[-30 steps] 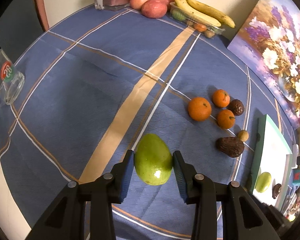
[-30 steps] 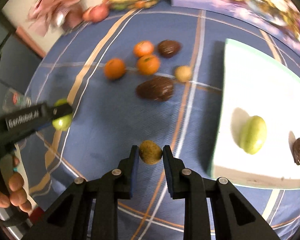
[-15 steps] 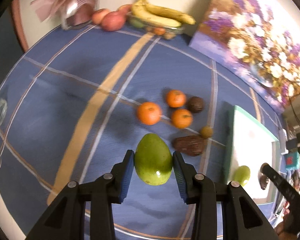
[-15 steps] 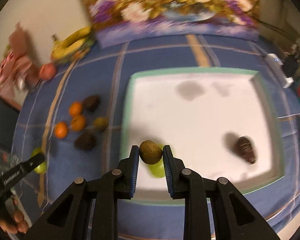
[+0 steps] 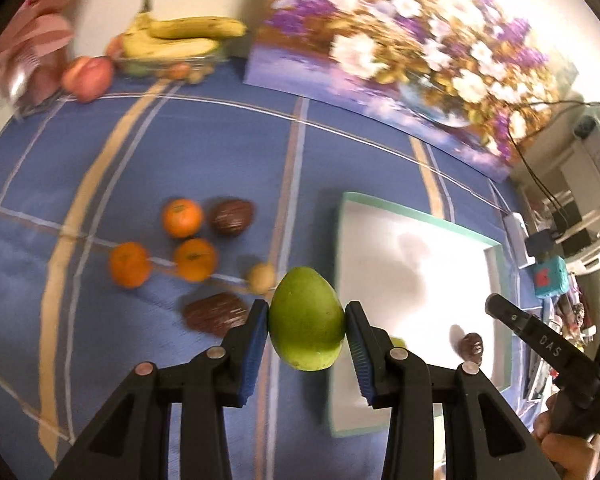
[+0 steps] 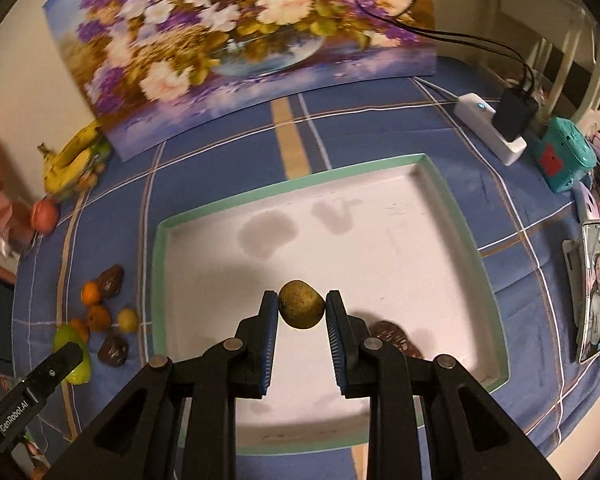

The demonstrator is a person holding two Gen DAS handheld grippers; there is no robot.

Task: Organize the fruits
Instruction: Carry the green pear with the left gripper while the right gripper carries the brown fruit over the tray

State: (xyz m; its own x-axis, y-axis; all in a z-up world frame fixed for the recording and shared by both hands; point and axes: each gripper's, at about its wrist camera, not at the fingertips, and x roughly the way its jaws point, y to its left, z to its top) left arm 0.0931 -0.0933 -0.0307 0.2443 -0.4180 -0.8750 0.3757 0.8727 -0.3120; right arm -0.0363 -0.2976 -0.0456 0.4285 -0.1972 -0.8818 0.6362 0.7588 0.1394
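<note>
My left gripper [image 5: 307, 308] is shut on a green mango [image 5: 306, 332], held above the blue cloth just left of the white tray's green rim [image 5: 400, 209]. My right gripper [image 6: 302, 303] is shut on a small brown-yellow round fruit [image 6: 300, 314] above the tray's white floor [image 6: 228, 296]. A dark brown fruit [image 6: 392, 334] lies in the tray, half hidden by my right finger. A green fruit [image 5: 398, 341] peeks from behind my left finger. Three oranges [image 5: 182, 218], two dark fruits [image 5: 233, 216] and a small yellow fruit [image 5: 261, 277] sit on the cloth left of the tray.
A flower painting [image 6: 240, 44] leans on the wall behind the tray. Bananas [image 5: 180, 36] and an apple [image 5: 88, 78] sit at the far left. A white power strip [image 6: 490, 128], a teal box [image 6: 564, 160] and a phone [image 6: 594, 292] lie right of the tray.
Both grippers have swung right with their fruit. The right one went from the cloth to above the tray's middle. The left one came from mid-table to the tray's left edge.
</note>
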